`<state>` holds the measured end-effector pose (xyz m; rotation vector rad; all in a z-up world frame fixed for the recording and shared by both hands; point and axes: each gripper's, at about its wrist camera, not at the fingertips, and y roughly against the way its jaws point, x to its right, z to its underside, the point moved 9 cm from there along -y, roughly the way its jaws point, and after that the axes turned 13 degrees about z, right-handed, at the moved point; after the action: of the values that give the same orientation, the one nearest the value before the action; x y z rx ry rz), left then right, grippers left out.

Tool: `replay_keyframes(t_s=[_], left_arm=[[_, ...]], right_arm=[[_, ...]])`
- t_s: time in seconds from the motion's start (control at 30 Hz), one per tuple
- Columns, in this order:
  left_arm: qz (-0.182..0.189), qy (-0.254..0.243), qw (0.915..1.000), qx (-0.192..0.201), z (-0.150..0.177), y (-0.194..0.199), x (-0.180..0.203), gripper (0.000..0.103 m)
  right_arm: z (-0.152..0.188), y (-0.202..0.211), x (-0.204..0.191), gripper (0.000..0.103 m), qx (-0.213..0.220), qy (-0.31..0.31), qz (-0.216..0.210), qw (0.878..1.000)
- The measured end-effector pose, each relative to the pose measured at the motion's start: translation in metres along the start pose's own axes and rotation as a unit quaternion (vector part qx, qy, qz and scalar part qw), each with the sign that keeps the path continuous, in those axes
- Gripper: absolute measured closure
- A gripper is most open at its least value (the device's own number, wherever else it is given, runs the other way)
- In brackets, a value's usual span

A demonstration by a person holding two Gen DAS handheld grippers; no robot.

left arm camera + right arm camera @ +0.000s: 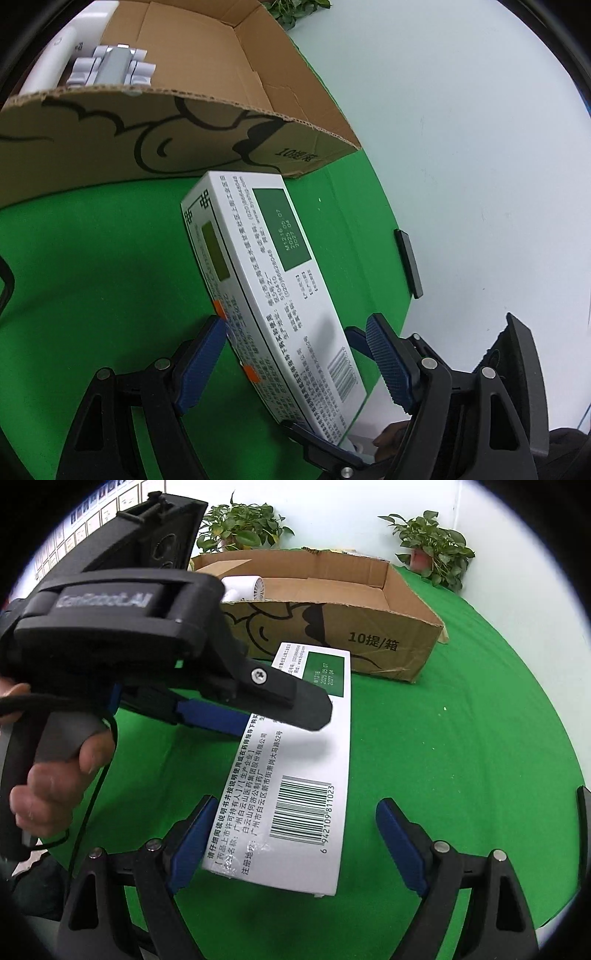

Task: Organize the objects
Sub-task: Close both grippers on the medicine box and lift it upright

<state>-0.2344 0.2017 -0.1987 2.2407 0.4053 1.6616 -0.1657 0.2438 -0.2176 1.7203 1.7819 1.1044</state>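
Medicine box on the green mat, between 2 grippers, in front of the cardboard box.

Left wrist view: the left gripper (295,354) stands wide around the white medicine box (269,295); its left blue pad is at the box's side, the right pad apart from it. The cardboard box (207,147) beyond holds white items. A small black slab (408,262) sits at the edge of the green mat (92,258).
Right wrist view: the right gripper (295,845) is wide, its pads just beside the medicine box (295,812) without squeezing it. A hand (55,775) holds the left gripper (258,710), which reaches over the box. 2 potted plants (432,550) stand behind.
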Motion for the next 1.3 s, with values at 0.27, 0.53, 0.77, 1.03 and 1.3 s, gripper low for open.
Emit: replay_keyframes(t_s=[0.27,0.53,0.77,1.03,1.3], left_arm=[[0.020,0.020,0.9996,0.003,-0.002,-0.007,-0.003,0.027],[0.022,0.030,0.9993,0.004,-0.006,-0.014,-0.006,0.027],[0.021,0.034,0.9992,0.002,-0.008,-0.016,-0.010,0.030],[-0.003,0.032,0.9995,0.004,-0.017,-0.014,-0.021,0.051],[-0.015,0.002,0.9995,0.027,-0.035,0.003,-0.012,0.058]], right_arm=[[0.000,-0.003,0.003,0.017,0.003,-0.003,0.005,1.000],[0.007,-0.005,0.003,0.037,0.002,0.011,0.012,1.000],[0.014,0.003,0.010,0.038,-0.009,-0.038,-0.028,0.999],[0.014,0.005,0.014,0.038,-0.014,-0.062,-0.053,0.997],[0.011,0.019,0.016,0.040,0.020,-0.045,-0.020,0.999]])
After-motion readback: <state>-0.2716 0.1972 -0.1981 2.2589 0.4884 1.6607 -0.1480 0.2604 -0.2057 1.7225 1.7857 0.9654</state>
